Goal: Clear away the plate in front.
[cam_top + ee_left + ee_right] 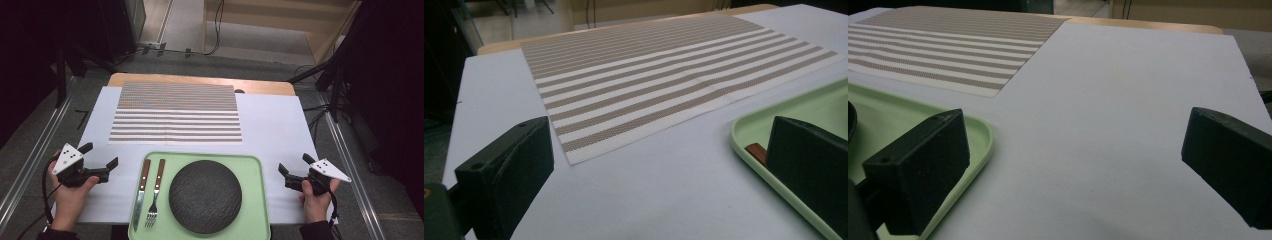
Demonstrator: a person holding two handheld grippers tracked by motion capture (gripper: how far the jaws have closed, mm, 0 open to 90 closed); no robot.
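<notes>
Both tools, left [102,159] and right [294,166], sit wide apart beside the tray [255,165], nothing grabbed yet; probably the plate [205,190] goes to the mat [175,112] next.

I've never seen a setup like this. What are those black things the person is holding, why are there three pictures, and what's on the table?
A person holds a hand-held tool in each hand: the left gripper and the right gripper. Each has two black jaws; both stand open and hold nothing.

The high view looks down from above the person. The other two pictures come from small cameras riding on each gripper, looking out between its jaws.

On the white table cover lies a striped placemat. Nearer the person sits a green tray carrying a dark round plate, a knife and a fork, both with wooden handles. The grippers wait on either side of the tray.
</notes>
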